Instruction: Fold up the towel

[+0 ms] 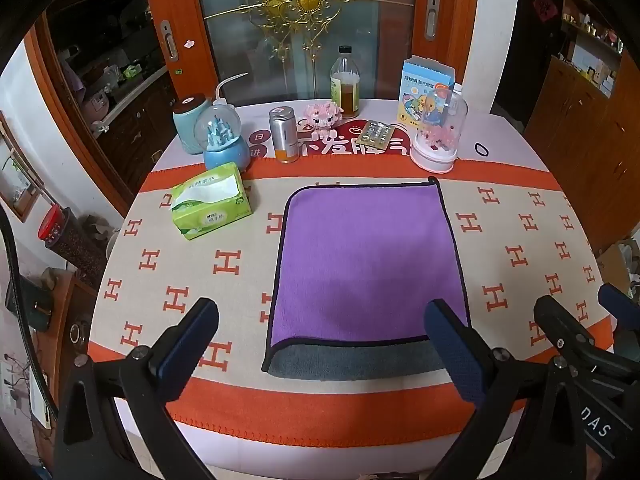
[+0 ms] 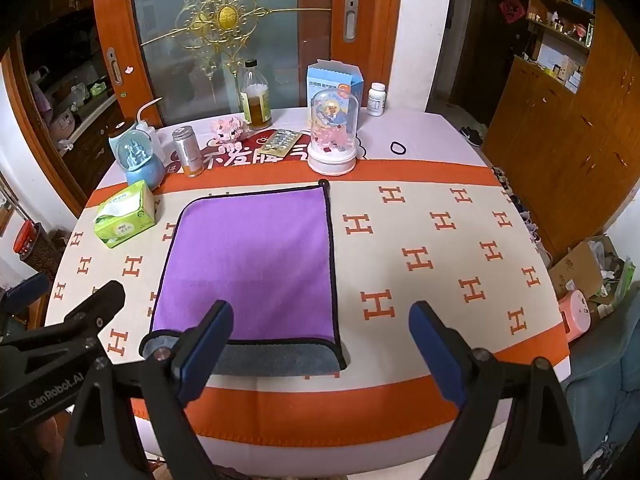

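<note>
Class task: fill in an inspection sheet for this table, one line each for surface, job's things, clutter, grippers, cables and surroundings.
Surface: round table under an H-patterned cloth.
Job's things: purple towel lies flat, folded over, grey underside showing at the near edge.
Clutter: tissue pack, snow globe, bottle, blister pack, hair tie.
Grippers: left hand-held gripper and right hand-held gripper open, holding nothing.
Cables: nothing seen.
Surroundings: glass door, wooden cabinets.

Home dining room — cloth-covered table [image 1: 520,216], tissue pack [image 1: 210,204], snow globe [image 1: 222,140], medicine bottles [image 2: 376,98], ornate glass sliding door [image 1: 296,28], wooden cabinets [image 2: 560,140]
</note>
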`<state>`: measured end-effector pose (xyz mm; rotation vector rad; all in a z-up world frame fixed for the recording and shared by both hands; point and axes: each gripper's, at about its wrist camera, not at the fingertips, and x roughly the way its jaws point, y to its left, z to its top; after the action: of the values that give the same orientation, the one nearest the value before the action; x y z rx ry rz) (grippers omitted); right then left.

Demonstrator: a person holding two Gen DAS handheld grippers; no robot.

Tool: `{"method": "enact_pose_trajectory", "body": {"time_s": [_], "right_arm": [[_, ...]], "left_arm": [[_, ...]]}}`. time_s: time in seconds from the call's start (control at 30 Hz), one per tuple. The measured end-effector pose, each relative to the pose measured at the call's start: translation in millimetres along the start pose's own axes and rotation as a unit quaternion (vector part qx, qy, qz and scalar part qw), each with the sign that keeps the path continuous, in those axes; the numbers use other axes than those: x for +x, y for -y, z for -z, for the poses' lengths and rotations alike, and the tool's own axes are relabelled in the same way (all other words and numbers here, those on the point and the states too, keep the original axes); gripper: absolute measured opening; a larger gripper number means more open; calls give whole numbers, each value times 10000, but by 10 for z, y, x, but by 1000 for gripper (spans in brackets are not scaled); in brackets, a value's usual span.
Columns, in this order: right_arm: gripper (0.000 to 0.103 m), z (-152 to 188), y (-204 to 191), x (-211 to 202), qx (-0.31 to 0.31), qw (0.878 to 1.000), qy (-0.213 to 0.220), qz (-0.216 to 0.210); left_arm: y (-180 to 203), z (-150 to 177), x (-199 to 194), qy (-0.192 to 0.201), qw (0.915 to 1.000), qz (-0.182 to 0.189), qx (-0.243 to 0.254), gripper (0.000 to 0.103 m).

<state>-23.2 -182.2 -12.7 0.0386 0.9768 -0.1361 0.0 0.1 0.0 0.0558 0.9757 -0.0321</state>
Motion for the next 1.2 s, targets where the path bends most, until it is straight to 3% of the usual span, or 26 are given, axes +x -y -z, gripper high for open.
{"method": "enact_pose_trajectory", "body": {"time_s": [1.2], "right_arm": [[90, 38, 17, -1, 34, 10000, -6, -55]], "left_arm": [[-1, 0, 0, 10, 10000, -23, 11, 102]]}}
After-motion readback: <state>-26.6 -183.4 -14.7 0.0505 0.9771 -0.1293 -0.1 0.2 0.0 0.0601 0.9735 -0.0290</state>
